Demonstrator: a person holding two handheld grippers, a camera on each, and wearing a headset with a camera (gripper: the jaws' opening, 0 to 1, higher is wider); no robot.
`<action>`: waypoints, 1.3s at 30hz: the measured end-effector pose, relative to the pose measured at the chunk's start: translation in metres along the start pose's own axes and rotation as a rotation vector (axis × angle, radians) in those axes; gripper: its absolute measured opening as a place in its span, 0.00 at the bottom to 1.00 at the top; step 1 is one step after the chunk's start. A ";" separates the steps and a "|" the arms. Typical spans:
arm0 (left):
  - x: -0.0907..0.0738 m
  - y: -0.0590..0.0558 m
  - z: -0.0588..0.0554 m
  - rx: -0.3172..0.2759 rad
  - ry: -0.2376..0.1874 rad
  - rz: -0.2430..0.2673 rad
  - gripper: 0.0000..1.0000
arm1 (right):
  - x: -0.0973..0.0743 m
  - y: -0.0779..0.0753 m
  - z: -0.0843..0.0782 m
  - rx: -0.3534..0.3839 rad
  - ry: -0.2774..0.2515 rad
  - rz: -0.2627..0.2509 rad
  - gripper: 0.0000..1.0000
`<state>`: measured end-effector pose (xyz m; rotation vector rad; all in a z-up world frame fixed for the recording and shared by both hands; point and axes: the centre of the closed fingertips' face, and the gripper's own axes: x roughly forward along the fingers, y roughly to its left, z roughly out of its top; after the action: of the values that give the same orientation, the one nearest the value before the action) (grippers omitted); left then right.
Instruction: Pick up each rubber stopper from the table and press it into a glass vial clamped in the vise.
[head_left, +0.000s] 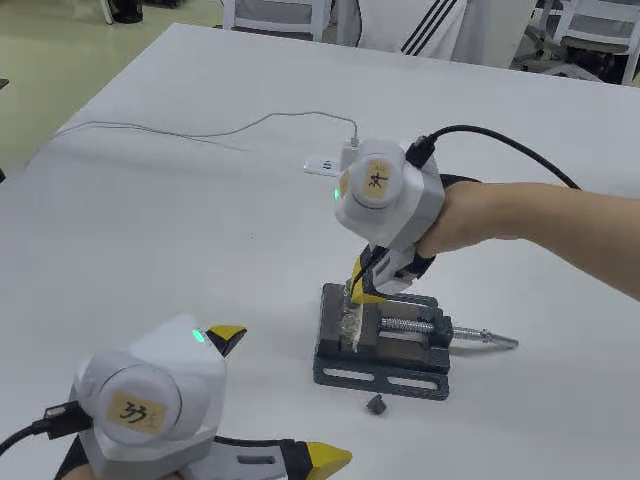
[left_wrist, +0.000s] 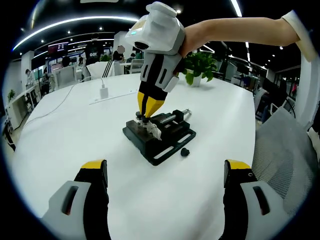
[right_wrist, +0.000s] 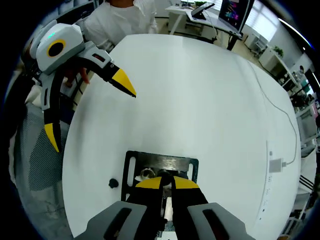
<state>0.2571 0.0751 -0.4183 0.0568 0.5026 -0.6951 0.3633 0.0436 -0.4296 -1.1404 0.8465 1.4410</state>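
1. Table (head_left: 200, 220): white, carries the vise and one loose stopper; a cable w/ adapter lies at the far side.
2. Right gripper (head_left: 362, 290): points down over the vise, tips at the vial end. Fingers narrow, nearly together. Can't tell if a stopper sits between them; something dark shows at the tips in the left gripper view, too small to call.
3. Left gripper (left_wrist: 165, 167): near the table's front edge, well apart from the vise, fingers wide, holding nothing.
4. Vise (head_left: 400, 350): dark, flat on the table, screw handle sticking out to the side.
5. Vial (right_wrist: 146, 174): clear glass, clamped upright in the vise, just beside the right gripper's tips.
6. Stopper (head_left: 376, 404): small, dark, on the table just in front of the vise base, untouched.
7. Step, prob.: right gripper seating or pressing a stopper at the vial.
8. Next move needs: lift right gripper clear, open the fingers, drop to the loose stopper, pinch it by the sides, then line it up over an open vial mouth and push straight down so the glass isn't levered.
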 end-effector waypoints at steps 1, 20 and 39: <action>0.000 0.000 0.000 -0.001 0.000 -0.001 0.96 | 0.000 0.001 -0.001 0.000 0.004 0.008 0.07; 0.001 0.000 0.000 0.007 -0.009 -0.020 0.96 | -0.017 0.038 -0.018 0.002 -0.024 -0.002 0.38; -0.005 -0.003 -0.003 0.013 -0.007 -0.021 0.96 | -0.023 0.080 -0.019 -0.037 -0.069 -0.003 0.58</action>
<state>0.2506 0.0761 -0.4181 0.0611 0.4927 -0.7184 0.2883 0.0040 -0.4194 -1.1129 0.7726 1.4909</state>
